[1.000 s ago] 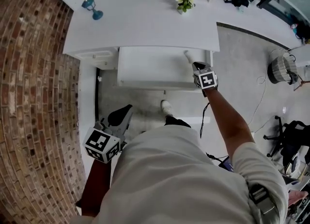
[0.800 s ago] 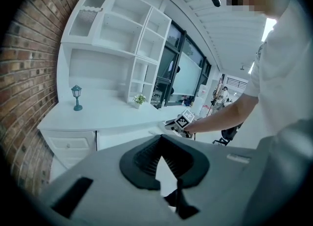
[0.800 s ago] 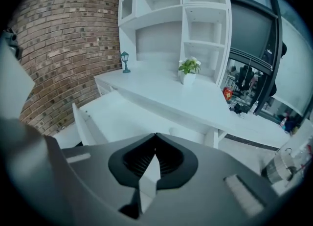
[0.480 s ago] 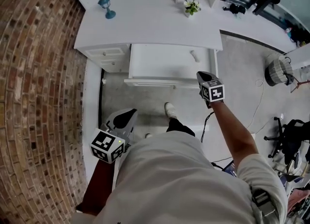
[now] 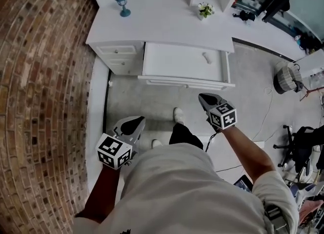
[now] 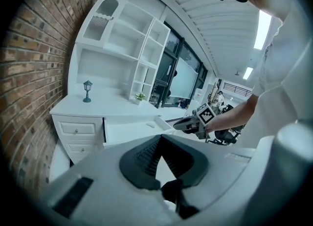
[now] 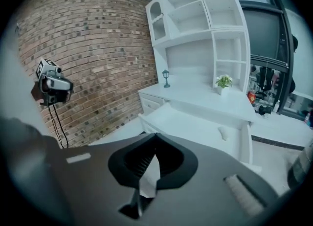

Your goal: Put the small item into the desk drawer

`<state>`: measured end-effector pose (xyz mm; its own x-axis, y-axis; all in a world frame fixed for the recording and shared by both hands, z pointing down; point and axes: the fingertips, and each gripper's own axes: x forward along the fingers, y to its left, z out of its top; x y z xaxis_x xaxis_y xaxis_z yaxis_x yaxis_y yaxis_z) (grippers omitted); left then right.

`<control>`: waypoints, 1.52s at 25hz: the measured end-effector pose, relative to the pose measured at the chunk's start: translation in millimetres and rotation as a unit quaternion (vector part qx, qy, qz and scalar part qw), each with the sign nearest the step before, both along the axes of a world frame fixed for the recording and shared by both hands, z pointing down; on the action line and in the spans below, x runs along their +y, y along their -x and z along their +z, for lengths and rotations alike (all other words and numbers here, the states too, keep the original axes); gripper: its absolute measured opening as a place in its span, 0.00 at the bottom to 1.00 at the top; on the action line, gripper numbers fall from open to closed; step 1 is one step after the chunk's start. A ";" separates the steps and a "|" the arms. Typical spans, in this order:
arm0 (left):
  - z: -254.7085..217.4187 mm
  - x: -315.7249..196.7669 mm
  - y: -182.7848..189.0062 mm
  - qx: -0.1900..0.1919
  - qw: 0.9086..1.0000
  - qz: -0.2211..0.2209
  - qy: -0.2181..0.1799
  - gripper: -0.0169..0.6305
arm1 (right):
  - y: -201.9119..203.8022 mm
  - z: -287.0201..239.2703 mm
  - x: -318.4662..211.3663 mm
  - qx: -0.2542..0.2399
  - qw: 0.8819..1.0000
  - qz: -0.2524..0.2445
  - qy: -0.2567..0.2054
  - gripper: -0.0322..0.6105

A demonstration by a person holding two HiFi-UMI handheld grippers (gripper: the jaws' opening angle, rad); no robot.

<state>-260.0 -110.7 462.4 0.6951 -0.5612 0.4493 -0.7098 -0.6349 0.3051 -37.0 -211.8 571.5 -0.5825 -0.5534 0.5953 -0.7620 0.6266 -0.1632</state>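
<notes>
Brick wall [image 5: 40,76] fills the left side. A white desk [image 5: 162,25] spans the top, its drawer [image 5: 172,62] standing open at upper centre. Left gripper [image 5: 135,120] hangs at lower left, jaws seemingly together and empty. Right gripper [image 5: 203,98] sits right of centre, below the drawer front, jaws closed on nothing. Item [image 5: 206,57], small and white, lies in the drawer's right end, apart from both grippers.

Home-office or study room: white desk [image 5: 167,23] with hutch shelving [image 7: 195,17], brick wall [image 5: 40,76], office chair [image 5: 304,144].
</notes>
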 end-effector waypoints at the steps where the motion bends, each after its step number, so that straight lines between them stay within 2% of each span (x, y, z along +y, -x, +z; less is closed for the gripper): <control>1: 0.9 4.3 1.7 0.000 1.000 0.001 -0.001 0.04 | 5.2 -7.0 9.3 -0.003 1.000 -0.006 -0.004 0.07; 9: 0.7 30.2 4.7 0.008 1.000 0.006 -0.006 0.04 | 33.4 -49.9 64.9 -0.040 0.999 -0.023 -0.020 0.07; 16: -3.6 51.4 -3.0 0.014 1.000 0.017 -0.013 0.04 | 54.5 -72.1 104.4 -0.052 0.997 -0.053 -0.027 0.07; 38: -4.6 105.7 13.6 0.009 1.000 0.004 -0.016 0.04 | 75.0 -96.5 151.1 -0.057 0.993 -0.080 -0.058 0.07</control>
<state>-273.6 -5.0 457.7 0.7073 -0.5696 0.4186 -0.6994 -0.6500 0.2972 -112.0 -60.7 475.0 -0.7286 -0.5098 0.4574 -0.6320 0.7578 -0.1620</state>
